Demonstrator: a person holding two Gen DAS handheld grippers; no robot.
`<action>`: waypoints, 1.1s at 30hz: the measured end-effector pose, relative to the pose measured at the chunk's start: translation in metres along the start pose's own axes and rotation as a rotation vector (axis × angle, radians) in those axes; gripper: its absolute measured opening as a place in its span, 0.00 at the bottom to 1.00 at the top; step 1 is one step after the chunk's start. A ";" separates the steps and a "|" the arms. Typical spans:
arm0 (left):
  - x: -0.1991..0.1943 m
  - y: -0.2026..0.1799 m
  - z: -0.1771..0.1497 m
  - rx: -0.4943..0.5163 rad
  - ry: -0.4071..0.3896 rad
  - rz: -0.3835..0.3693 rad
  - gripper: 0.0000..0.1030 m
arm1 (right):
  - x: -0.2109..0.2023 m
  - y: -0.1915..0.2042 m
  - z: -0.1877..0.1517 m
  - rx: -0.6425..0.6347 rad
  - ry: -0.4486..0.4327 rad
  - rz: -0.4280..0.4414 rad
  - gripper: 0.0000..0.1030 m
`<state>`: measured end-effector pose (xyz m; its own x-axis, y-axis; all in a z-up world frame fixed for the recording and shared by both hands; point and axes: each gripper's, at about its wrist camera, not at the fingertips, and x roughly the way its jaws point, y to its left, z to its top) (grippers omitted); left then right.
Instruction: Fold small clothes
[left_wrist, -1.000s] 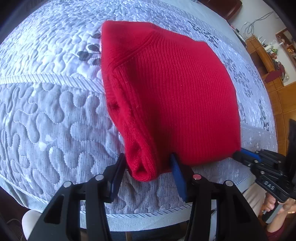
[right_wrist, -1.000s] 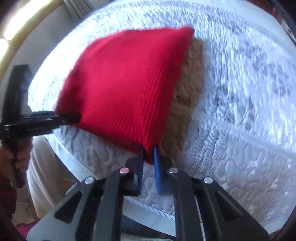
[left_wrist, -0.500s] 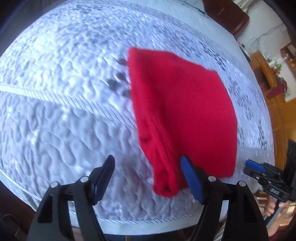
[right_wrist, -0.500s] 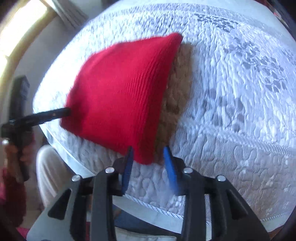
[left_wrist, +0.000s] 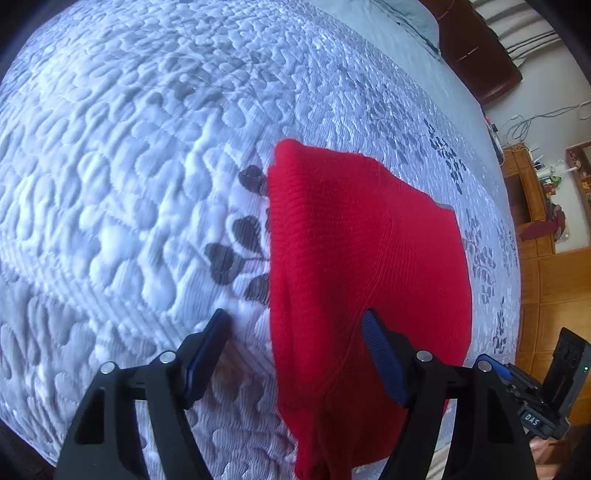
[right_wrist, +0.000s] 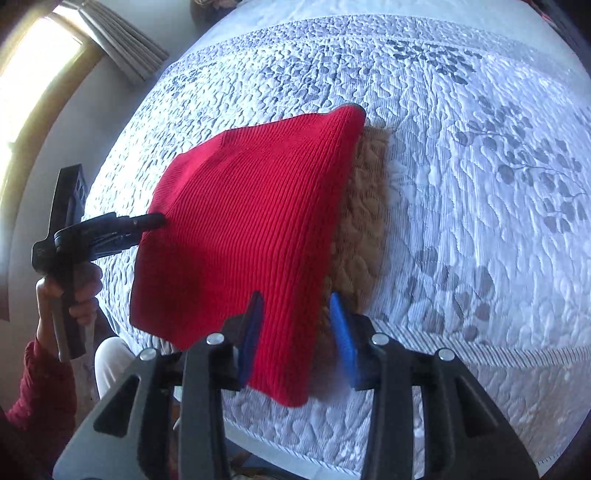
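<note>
A folded red knit garment (left_wrist: 362, 266) lies flat on the quilted bed, also in the right wrist view (right_wrist: 251, 221). My left gripper (left_wrist: 299, 354) is open, jaws wide apart above the garment's near left edge, holding nothing. My right gripper (right_wrist: 295, 332) is open, its jaws on either side of the garment's near right corner without pinching it. A brown fleecy piece (right_wrist: 365, 221) sticks out from under the red garment's right side. The left gripper also shows in the right wrist view (right_wrist: 155, 220) at the garment's left edge.
The white and grey quilted bedspread (left_wrist: 129, 166) covers the bed; its front edge (right_wrist: 332, 454) runs close below the grippers. A dark headboard (left_wrist: 476, 48) and wooden furniture (left_wrist: 535, 206) stand at the far right. A window with a curtain (right_wrist: 122, 48) is at the left.
Both grippers have opened and let go of the red garment, which now rests on the bed. Both grippers have lifted, and the left jaws have spread wider.
</note>
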<state>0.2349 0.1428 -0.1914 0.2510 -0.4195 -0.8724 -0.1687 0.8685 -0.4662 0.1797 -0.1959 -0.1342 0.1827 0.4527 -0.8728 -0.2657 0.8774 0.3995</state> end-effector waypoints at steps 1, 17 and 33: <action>0.003 -0.001 0.003 -0.001 0.003 -0.013 0.73 | 0.003 -0.002 0.002 0.003 0.003 -0.002 0.37; 0.037 -0.034 0.019 0.055 0.051 -0.098 0.71 | 0.023 -0.019 0.036 0.048 -0.002 -0.001 0.52; 0.044 -0.034 0.027 0.098 0.054 -0.100 0.53 | 0.067 -0.023 0.062 0.076 0.078 0.047 0.62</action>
<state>0.2774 0.1017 -0.2103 0.2100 -0.5169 -0.8299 -0.0507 0.8419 -0.5372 0.2565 -0.1755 -0.1849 0.0967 0.4822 -0.8707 -0.1988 0.8665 0.4578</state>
